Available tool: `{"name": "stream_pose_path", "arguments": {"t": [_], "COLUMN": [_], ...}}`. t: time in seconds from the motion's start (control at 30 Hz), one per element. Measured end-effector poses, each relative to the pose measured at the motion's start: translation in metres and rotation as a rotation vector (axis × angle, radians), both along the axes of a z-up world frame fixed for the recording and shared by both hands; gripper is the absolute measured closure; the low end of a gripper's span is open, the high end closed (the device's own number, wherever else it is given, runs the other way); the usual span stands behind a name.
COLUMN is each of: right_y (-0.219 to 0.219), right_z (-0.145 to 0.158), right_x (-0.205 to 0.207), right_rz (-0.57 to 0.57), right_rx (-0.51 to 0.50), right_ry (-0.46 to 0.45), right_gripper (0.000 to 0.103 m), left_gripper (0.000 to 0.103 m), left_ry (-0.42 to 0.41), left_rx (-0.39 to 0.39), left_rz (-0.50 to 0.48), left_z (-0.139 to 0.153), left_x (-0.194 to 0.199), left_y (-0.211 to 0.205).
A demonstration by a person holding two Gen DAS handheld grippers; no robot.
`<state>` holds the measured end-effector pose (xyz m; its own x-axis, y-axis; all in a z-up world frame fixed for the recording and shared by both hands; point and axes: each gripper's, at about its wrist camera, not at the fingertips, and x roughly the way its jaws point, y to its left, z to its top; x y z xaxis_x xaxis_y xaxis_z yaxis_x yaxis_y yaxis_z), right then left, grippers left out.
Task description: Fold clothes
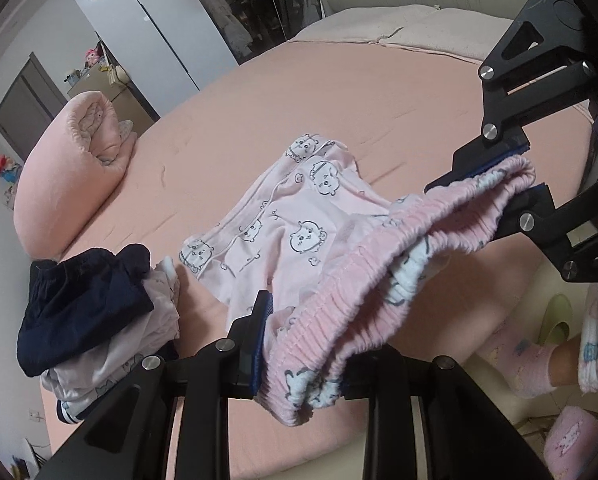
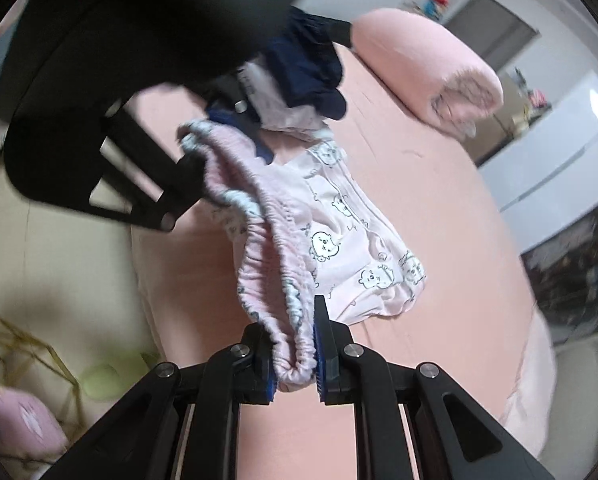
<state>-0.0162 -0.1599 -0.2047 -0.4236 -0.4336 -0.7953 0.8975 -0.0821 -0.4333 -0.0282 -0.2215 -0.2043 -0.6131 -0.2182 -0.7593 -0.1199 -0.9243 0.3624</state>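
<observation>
Item: pink printed pants [image 1: 299, 216], legs lying on the pink bed [image 1: 299, 92], ribbed waistband lifted above the bed's near edge. Left gripper [image 1: 303, 344] pinches one end of the waistband between its blue-padded fingers; right gripper [image 2: 295, 364] pinches the other end likewise. Also on the bed: stack of folded clothes [image 1: 91, 312], navy piece uppermost, beside the pants; rolled pink quilt [image 1: 67, 176] beyond the stack.

- A home bedroom: a wide bed [image 1: 299, 92] under a pink fitted sheet fills the scene.
- A rolled pink quilt [image 1: 67, 176] lies at its far left.
- A glass-fronted wardrobe [image 1: 251, 8] of hanging clothes stands beyond.
- Soft toys [image 1: 93, 55] top a distant cabinet.
</observation>
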Motion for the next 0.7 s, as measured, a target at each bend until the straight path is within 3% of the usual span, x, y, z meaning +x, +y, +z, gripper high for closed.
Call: {"name": "stream_pose_path", "arguments": {"t": [0.23,0.4,0.7], "right_y": [-0.012,-0.021,-0.036], "right_z": [0.001,0.005,0.003], "right_x": [-0.028,-0.051,-0.094], "right_rz": [-0.068,-0.118,-0.196], "right_rx": [-0.032,-0.053,-0.065], "right_ry": [-0.077,-0.122,-0.214], "right_gripper": [0.091,0.091,0.091], "left_gripper": [0.078,0.078,0.078], "left_ry": [-0.013,-0.047,-0.150], "left_rx": [0.053,0.133,0.133], "left_rz": [0.039,0.057,0.035], "left_z": [0.002,0.006,-0.001], "left_x": [-0.027,-0.051,-0.092], "left_y": [-0.019,-0.038,-0.052]}}
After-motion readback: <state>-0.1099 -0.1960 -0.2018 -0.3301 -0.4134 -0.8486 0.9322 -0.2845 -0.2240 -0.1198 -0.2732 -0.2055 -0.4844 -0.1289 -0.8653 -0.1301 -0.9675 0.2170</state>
